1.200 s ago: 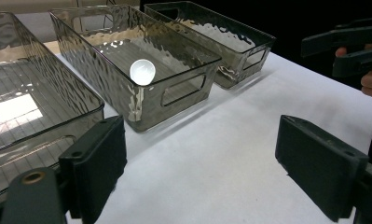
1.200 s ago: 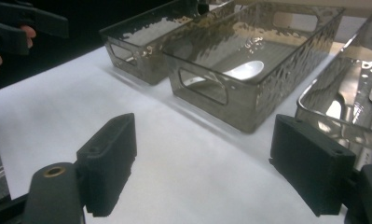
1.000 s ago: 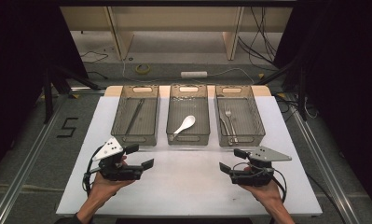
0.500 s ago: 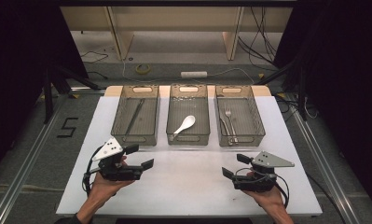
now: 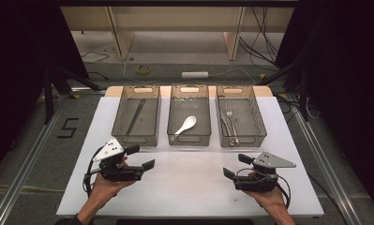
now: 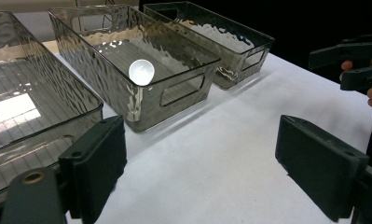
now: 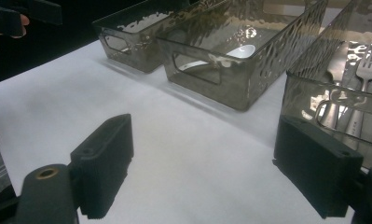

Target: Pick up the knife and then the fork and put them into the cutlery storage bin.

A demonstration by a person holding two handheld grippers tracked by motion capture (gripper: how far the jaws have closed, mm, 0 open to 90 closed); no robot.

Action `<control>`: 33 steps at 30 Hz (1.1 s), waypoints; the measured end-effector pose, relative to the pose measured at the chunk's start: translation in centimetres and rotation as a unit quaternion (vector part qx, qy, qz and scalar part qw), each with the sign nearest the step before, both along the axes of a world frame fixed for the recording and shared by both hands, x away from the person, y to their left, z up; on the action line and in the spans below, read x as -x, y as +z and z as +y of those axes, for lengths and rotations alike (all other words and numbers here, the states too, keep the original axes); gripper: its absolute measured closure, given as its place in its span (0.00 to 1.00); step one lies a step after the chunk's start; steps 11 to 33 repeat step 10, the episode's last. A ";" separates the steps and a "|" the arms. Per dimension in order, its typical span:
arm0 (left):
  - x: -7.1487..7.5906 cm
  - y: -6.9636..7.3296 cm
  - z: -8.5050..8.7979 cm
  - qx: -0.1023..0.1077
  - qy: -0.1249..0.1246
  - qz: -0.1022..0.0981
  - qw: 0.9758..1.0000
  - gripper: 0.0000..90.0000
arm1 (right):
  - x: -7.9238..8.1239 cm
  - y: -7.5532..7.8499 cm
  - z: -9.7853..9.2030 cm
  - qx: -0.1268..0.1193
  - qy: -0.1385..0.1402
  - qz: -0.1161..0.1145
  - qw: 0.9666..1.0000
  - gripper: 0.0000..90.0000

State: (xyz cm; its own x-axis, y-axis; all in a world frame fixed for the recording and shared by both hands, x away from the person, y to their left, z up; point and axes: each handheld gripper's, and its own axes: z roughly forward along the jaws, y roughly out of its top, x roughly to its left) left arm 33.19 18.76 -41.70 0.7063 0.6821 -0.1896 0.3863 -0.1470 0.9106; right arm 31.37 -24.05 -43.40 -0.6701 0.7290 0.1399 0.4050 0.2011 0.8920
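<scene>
Three clear grey bins stand in a row at the back of the white table (image 5: 189,187). A long dark utensil (image 5: 135,116) lies in the left bin (image 5: 135,139). The middle bin (image 5: 189,139) holds a white spoon (image 5: 186,124) (image 6: 141,72). In the right bin (image 5: 243,139) lie a metal fork (image 5: 229,117) (image 7: 368,70) and a knife. My left gripper (image 5: 141,156) (image 6: 207,172) hovers open and empty in front of the left bin. The right gripper (image 5: 236,166) (image 7: 211,168) is also open and empty, in front of the right bin.
Bare white tabletop stretches between the two grippers and the bins. Beyond the table's far edge are a floor with cables, a power strip (image 5: 195,74) and wooden legs. Metal rails run along both sides of the table.
The right gripper has drawn back slightly toward the near edge of the table. The left gripper has hardly moved. Both stay open.
</scene>
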 end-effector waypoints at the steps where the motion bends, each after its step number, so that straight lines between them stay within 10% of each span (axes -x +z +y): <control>1: 0.0 0.0 0.0 0.000 0.000 0.000 1.000 0.18 | 0.0 0.0 0.0 0.000 0.000 0.000 1.000 0.23; 33: 0.0 0.0 0.0 -0.001 0.000 0.000 1.000 0.18 | 0.0 0.1 0.0 -0.002 -0.004 0.000 1.000 0.21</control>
